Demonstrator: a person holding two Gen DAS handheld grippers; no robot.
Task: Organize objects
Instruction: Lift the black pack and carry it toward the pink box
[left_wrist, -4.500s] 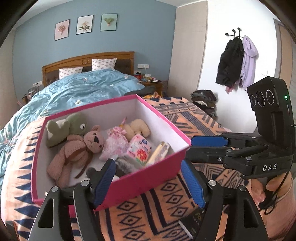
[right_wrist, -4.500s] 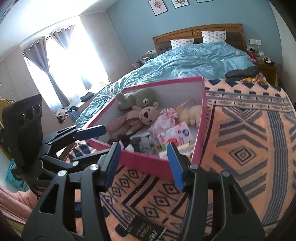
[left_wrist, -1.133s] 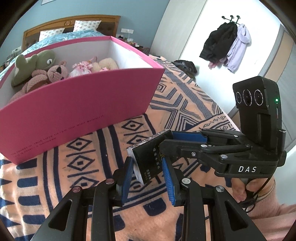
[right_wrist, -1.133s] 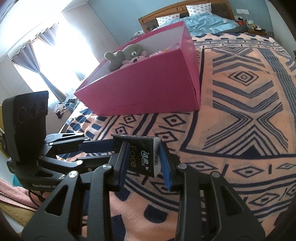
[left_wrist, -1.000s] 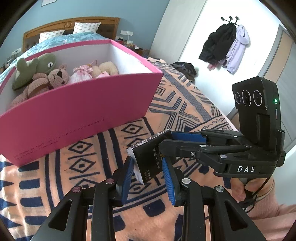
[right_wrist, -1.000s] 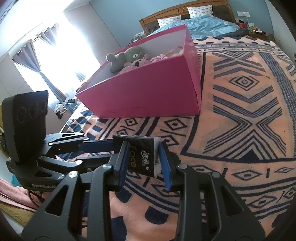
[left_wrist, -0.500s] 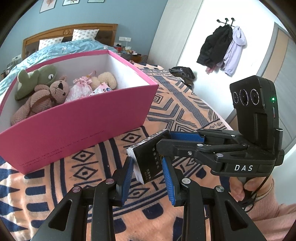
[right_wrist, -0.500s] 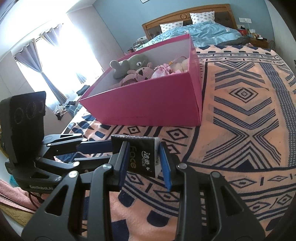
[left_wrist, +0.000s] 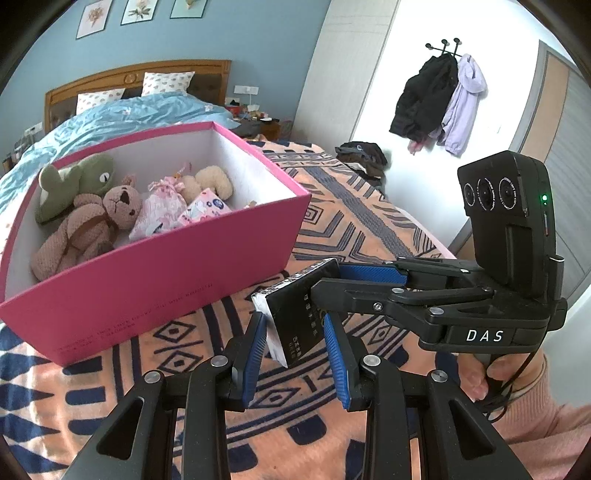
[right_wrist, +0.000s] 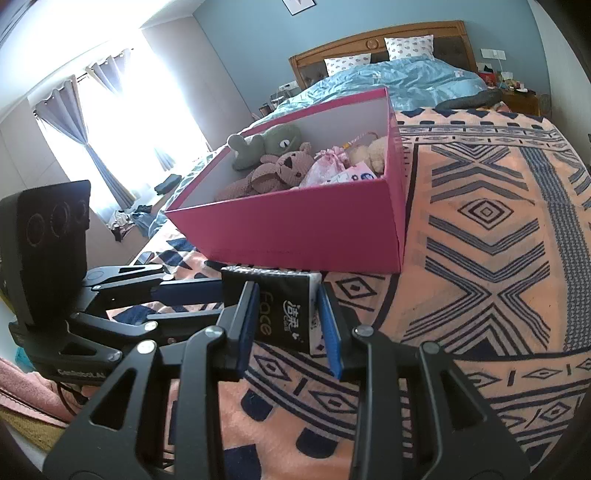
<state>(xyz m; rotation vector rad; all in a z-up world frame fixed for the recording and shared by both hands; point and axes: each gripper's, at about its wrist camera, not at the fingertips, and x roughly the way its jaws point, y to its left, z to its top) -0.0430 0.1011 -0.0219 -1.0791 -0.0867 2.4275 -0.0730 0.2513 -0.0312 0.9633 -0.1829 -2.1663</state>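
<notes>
Black tissue pack (left_wrist: 301, 321) at lower centre of left-wrist frame, held off the patterned blanket (left_wrist: 354, 225), pinched from two sides at once. Left gripper (left_wrist: 297, 349) blue pads clamped on its near end; right gripper (left_wrist: 334, 280) reaching in from right of frame, clamped on its far end. Same pack (right_wrist: 286, 312) at lower centre of right-wrist frame, "face" lettering visible, between right gripper (right_wrist: 286, 328) pads; left gripper (right_wrist: 207, 295) entering from left of frame.

Pink box (left_wrist: 159, 280) open-topped, upper left of left-wrist frame, resting on blanket just beyond pack; near wall between pack and box interior. Inside: green plush (left_wrist: 74, 182) and brown knitted bear (left_wrist: 92, 221) at left, pink pouch (left_wrist: 159, 208) and cream plush (left_wrist: 212, 181) toward right.

Blue duvet (right_wrist: 399, 79), headboard (right_wrist: 376, 40) at top of right-wrist frame. Coats on hook rack (left_wrist: 439, 99) upper right of left-wrist frame. Hand (left_wrist: 487, 376) in pink sleeve on right gripper handle, lower right.
</notes>
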